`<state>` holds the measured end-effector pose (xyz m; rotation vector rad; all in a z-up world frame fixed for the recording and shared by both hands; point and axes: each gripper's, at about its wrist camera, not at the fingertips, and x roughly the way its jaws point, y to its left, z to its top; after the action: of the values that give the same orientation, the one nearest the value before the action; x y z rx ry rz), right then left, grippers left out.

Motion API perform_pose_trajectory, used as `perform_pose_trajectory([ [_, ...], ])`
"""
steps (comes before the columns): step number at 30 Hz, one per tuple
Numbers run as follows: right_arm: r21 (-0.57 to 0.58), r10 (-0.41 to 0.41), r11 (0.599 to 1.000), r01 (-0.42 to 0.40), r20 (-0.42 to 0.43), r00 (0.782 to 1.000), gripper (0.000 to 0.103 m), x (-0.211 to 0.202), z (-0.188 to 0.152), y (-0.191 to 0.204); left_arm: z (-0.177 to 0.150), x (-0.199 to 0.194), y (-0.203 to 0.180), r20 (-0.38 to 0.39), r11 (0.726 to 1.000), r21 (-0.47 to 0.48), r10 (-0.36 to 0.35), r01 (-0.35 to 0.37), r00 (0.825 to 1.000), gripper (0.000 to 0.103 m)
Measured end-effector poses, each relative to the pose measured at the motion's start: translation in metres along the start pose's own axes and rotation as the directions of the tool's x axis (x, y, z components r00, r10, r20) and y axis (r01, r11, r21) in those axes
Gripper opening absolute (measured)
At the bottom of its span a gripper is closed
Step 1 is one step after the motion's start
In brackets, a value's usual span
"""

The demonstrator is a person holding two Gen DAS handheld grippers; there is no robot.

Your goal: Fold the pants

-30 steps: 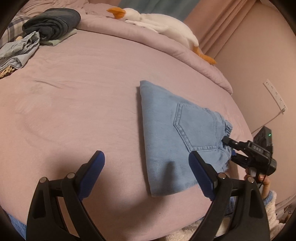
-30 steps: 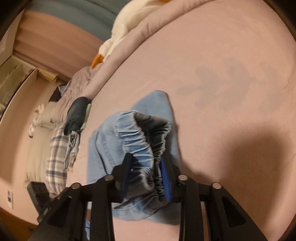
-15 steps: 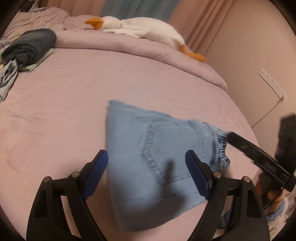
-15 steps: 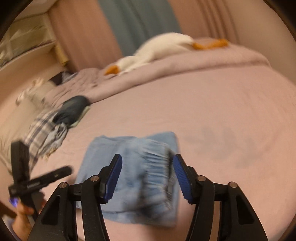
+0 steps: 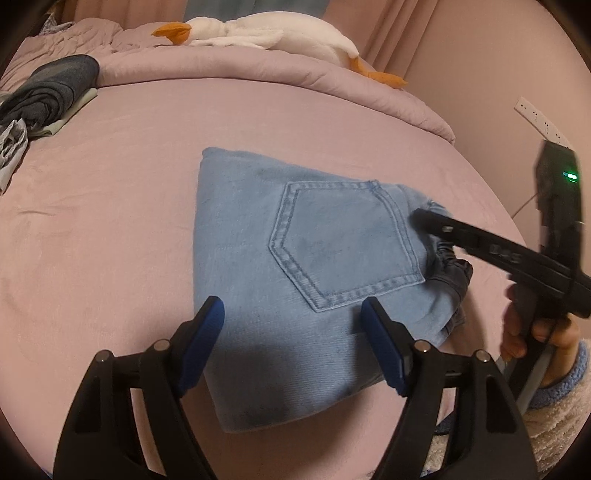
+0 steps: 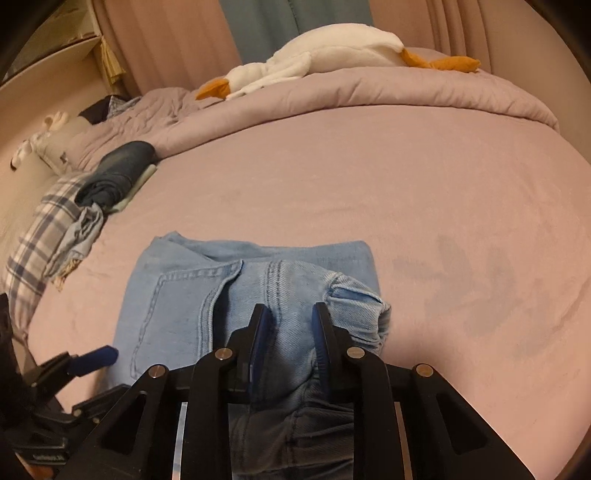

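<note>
Light blue denim pants (image 5: pixel 306 266) lie folded on the pink bed, back pocket up. My left gripper (image 5: pixel 291 325) is open and empty, its blue pads hovering over the near edge of the pants. My right gripper (image 6: pixel 290 328) is shut on the waistband end of the pants (image 6: pixel 258 291), with bunched denim between its pads. In the left wrist view the right gripper (image 5: pixel 436 229) reaches in from the right at the elastic waistband. The left gripper's blue pad (image 6: pixel 98 356) shows at the lower left of the right wrist view.
A white plush goose (image 5: pixel 266 33) lies on the rolled duvet at the back. Dark folded clothes (image 5: pixel 48 88) and a plaid cloth (image 6: pixel 44 229) sit at the left. A wall with a power strip (image 5: pixel 539 118) is on the right. The bed edge is near me.
My right gripper opened half a second ago and has closed again on the waistband. My left gripper has moved forward over the pants' near edge, still open.
</note>
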<state>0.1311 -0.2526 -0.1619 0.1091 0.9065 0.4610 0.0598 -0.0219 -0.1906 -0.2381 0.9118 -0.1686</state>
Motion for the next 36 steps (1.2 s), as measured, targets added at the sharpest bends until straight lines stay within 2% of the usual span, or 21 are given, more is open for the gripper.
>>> perform_pose_trajectory([
  [7, -0.086, 0.038, 0.996, -0.03, 0.085, 0.996, 0.021, -0.04, -0.016, 0.016, -0.005, -0.001, 0.003, 0.007, 1.0, -0.025, -0.01, 0.01, 1.0, 0.076],
  [9, -0.089, 0.047, 0.995, -0.042, 0.055, 0.997, 0.021, -0.039, -0.027, 0.017, -0.005, -0.002, 0.001, 0.012, 1.0, -0.022, -0.013, 0.013, 1.0, 0.076],
  [12, -0.104, 0.013, 0.995, -0.013, -0.006, 1.0, 0.021, -0.024, -0.047, 0.015, -0.008, -0.004, 0.001, 0.018, 1.0, -0.02, -0.015, 0.015, 1.0, 0.076],
  [14, -0.117, 0.011, 0.993, -0.009, 0.016, 1.0, 0.021, -0.023, -0.055, 0.016, -0.01, -0.007, 0.001, 0.023, 0.999, -0.029, -0.015, 0.015, 1.0, 0.076],
  [16, -0.127, -0.003, 0.992, 0.006, 0.023, 1.0, 0.021, -0.022, -0.055, 0.018, -0.012, -0.012, 0.004, 0.033, 0.999, -0.041, -0.019, 0.02, 0.999, 0.076],
  [25, -0.068, 0.029, 0.997, -0.027, 0.035, 0.999, 0.021, -0.022, -0.056, 0.012, -0.02, -0.032, 0.026, 0.068, 0.99, -0.138, -0.023, 0.032, 0.997, 0.076],
  [30, -0.068, 0.011, 0.998, -0.008, 0.038, 0.999, 0.021, -0.022, -0.057, 0.014, -0.021, -0.031, 0.04, 0.061, 0.979, -0.197, -0.041, 0.052, 0.997, 0.076],
  [36, -0.043, 0.021, 0.999, -0.02, 0.013, 1.0, 0.025, -0.023, -0.053, 0.015, -0.021, -0.016, 0.049, 0.014, 0.965, -0.245, -0.092, 0.093, 0.996, 0.076],
])
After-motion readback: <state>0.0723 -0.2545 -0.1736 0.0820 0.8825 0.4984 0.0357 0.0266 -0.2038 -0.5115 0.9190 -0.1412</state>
